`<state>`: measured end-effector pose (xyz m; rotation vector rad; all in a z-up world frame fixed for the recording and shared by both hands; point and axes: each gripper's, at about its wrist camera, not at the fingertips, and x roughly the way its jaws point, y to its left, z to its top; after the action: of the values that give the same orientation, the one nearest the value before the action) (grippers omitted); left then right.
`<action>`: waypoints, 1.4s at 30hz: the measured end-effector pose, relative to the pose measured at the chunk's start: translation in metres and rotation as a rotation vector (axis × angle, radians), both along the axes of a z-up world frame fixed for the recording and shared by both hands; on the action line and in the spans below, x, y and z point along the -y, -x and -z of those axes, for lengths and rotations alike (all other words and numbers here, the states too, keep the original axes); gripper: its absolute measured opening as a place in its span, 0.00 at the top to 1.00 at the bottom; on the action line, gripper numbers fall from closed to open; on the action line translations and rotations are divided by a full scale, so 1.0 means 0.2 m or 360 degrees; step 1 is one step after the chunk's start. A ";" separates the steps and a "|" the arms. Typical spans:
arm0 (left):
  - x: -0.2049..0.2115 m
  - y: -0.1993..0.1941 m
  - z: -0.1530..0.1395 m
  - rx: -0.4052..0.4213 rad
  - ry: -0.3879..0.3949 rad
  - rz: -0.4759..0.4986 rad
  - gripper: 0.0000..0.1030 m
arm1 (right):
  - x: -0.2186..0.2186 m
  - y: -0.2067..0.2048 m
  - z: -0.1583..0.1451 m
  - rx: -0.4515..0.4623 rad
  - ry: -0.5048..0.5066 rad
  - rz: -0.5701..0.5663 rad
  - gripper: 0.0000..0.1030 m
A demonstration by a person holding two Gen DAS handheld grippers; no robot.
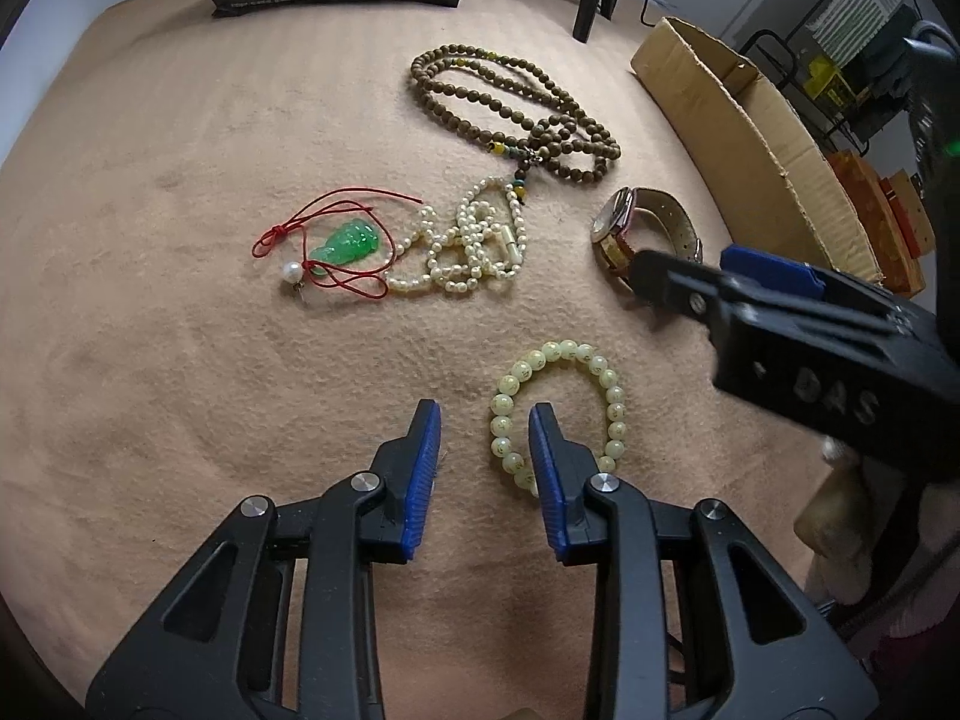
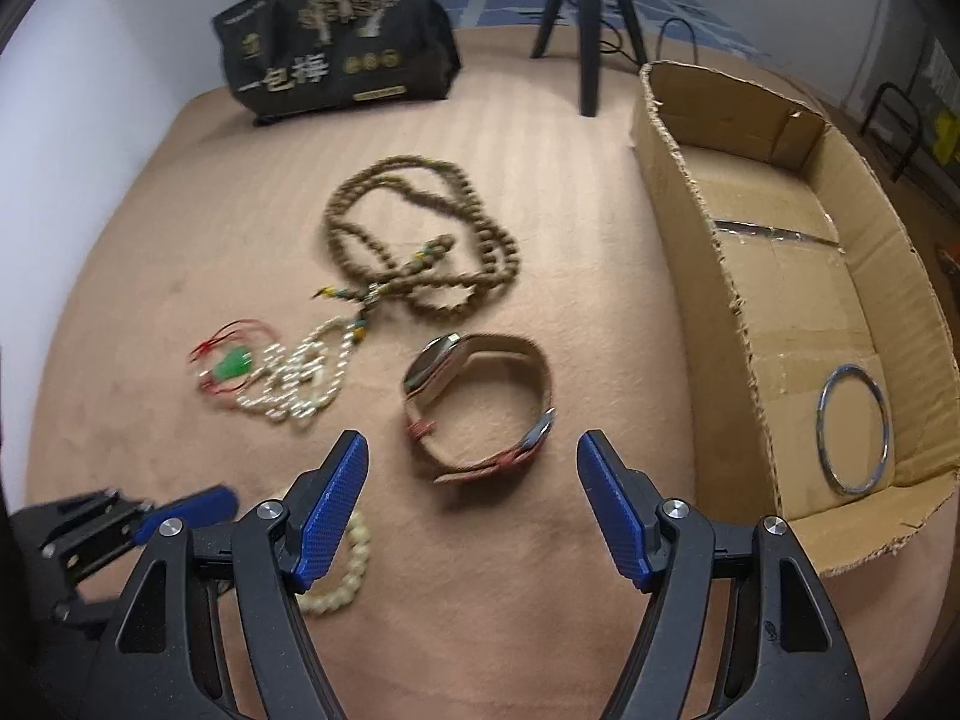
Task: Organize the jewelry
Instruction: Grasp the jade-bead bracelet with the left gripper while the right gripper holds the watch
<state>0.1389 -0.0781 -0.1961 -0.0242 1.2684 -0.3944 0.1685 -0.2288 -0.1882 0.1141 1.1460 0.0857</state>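
Observation:
A pale green bead bracelet [image 1: 612,396] [image 2: 345,576] lies on the tan cloth. My left gripper [image 1: 485,417] [image 2: 144,510] points down at it, open; the ring's left side lies between the blue pads, untouched, and the right finger stands inside the ring. A wristwatch [image 2: 474,402] [image 1: 624,228] with a brown strap rests on its side just beyond my right gripper [image 2: 473,443] [image 1: 690,261], which hangs open over it with nothing gripped. A cardboard box [image 2: 690,276] [image 1: 750,120] at the right holds a silver bangle [image 2: 852,429].
A long brown bead necklace [image 1: 510,96] [image 2: 420,228], a pearl necklace [image 1: 468,246] [image 2: 288,384] and a green pendant on red cord [image 1: 348,243] [image 2: 231,367] lie further out. A black bag [image 2: 336,48] and tripod legs [image 2: 588,18] stand at the far edge.

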 end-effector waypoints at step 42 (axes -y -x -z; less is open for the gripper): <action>0.03 0.04 -0.41 0.0421 0.0110 -0.0027 0.95 | 0.10 0.08 -0.26 0.0316 0.0028 -0.0069 0.46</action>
<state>0.1317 -0.0843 -0.1143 -0.0400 0.9928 -0.4127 0.1529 -0.2492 -0.1356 0.0634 0.9506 0.1223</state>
